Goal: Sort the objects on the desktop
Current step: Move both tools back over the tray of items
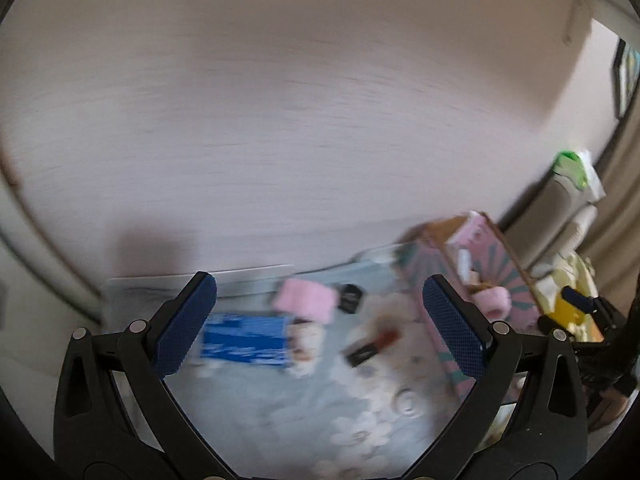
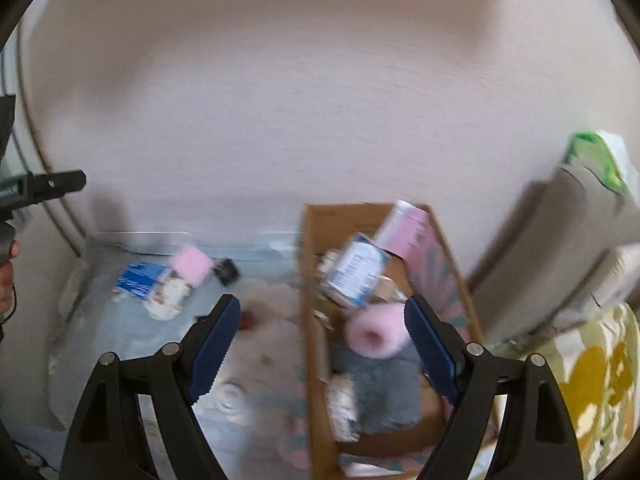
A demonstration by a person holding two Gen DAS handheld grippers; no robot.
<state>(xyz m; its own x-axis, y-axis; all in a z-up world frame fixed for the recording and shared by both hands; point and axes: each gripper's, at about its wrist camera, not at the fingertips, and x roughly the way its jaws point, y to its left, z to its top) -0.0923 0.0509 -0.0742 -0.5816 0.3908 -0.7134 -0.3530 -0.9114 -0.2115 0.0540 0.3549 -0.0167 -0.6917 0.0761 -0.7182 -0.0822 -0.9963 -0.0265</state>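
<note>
Holding both grippers above the desk, you are pointing them down at a blurred spread of small things. Your left gripper [image 1: 320,324] is standing with its jaws spread wide and nothing between the pads. Beyond and between those jaws, a blue packet [image 1: 245,338] is lying on the pale blue mat [image 1: 256,408], nearer the left-hand pad. A pink block [image 1: 306,300] is sitting just past it, with a small black clip [image 1: 351,298] right beside it. A lipstick [image 1: 372,347] is lying tilted closer to the right-hand pad. The cardboard box [image 1: 436,228] is sitting behind and outside the right-hand jaw, with its patterned pink side facing you.

Your right gripper [image 2: 322,338] is also standing with jaws spread and gripping nothing. The box [image 2: 340,220] is filling the space between and beyond them, leaning toward the right-hand pad. Inside it, a pink roll [image 2: 374,336] is lying just off the right-hand pad, apart from it as far as the blur lets you tell. A blue-and-white carton [image 2: 358,276] and a pink carton [image 2: 404,228] are standing tilted farther in. Grey fabric [image 2: 380,392] is lying nearer you. Outside the left-hand jaw, the blue packet [image 2: 138,278] and pink block [image 2: 190,266] are lying on the mat.
</note>
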